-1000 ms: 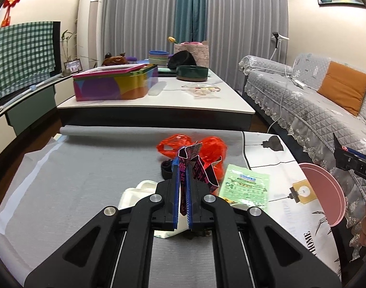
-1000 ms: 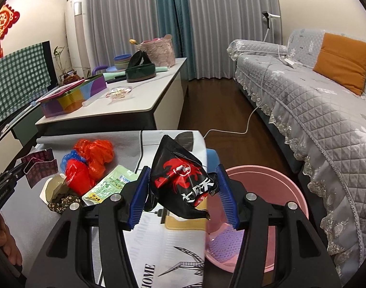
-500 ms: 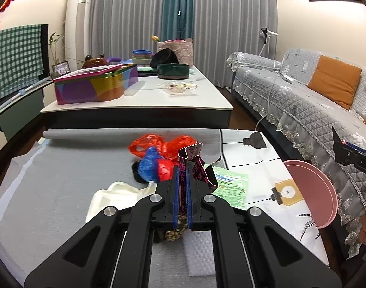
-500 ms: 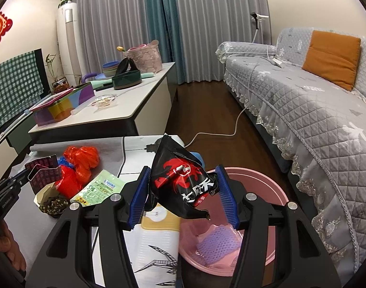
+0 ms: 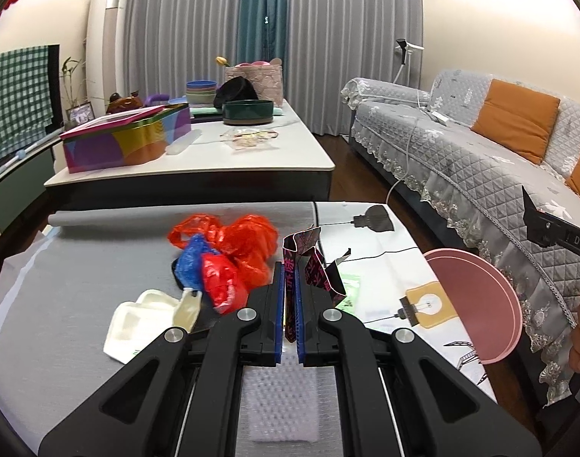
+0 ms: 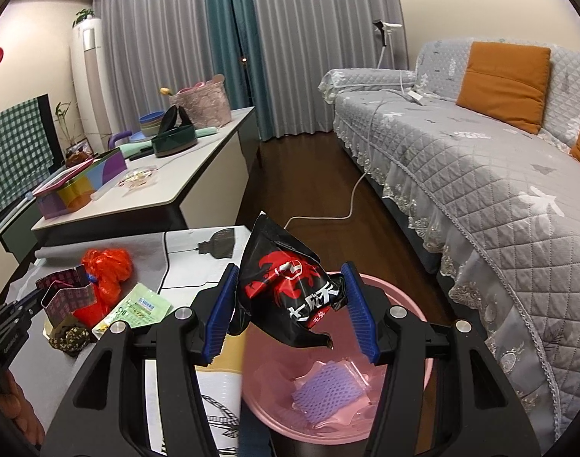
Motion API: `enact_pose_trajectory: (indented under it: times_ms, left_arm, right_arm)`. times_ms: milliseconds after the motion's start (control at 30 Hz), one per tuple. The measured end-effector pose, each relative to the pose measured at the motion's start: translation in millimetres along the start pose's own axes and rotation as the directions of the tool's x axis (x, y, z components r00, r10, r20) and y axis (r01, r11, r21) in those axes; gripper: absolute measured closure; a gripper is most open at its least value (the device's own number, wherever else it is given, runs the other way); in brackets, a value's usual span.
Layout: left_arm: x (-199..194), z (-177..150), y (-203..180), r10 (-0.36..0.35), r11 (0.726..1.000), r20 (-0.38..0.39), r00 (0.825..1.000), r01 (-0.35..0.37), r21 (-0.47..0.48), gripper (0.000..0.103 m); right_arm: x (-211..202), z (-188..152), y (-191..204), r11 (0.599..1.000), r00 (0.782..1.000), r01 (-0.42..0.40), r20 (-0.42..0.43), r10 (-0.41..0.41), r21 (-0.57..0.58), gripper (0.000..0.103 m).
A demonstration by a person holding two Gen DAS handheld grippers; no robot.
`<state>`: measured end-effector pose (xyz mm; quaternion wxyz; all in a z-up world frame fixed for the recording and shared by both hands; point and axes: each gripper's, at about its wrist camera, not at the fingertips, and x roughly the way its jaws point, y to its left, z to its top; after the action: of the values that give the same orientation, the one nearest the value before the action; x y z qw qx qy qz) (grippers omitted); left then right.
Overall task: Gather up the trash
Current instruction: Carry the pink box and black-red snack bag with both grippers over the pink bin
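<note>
Step in hand: I am carrying two pieces of trash toward the pink bin (image 6: 415, 392), lower centre of the right wrist view.
Right hand-held gripper (image 6: 290, 316): its jaws stand partly apart and press on a black snack bag (image 6: 286, 293), which hangs just above the bin's mouth.
Left hand-held gripper (image 5: 289, 304): nearly closed, pinching a folded dark pink wrapper (image 5: 309, 262) above the bench (image 5: 61, 285), centre of the left wrist view.
Bin contents: a purple mesh pad (image 6: 328, 392) lies at the bottom.
Next move, as I judge it: part the right jaws so the bag drops in; it looks well placed over the opening. Then I bring the left wrapper across to the bin, which sits at the right edge of the left view.
Left on the bench: red and blue plastic bags (image 5: 229, 255), a white foam tray (image 5: 145, 323), a green sachet (image 6: 137, 308).
Surface: grey mat with a printed white cloth beside it.
Room: grey sofa (image 6: 480, 175) with orange cushions on the right, a long side table (image 5: 214, 160) ahead, curtains behind.
</note>
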<state>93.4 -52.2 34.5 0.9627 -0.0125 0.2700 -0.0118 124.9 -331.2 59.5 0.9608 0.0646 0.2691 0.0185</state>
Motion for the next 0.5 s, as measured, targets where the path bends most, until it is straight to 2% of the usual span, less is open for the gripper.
enact_pose_trajectory:
  times_ms: [500]
  left_arm:
    - [3, 0, -33, -0.075, 0.997, -0.037, 0.996, 0.075, -0.006, 0.098]
  right_arm:
    - [-6, 7, -31, 0.999, 0.999, 0.034, 0.012, -0.035, 0.040, 0.048]
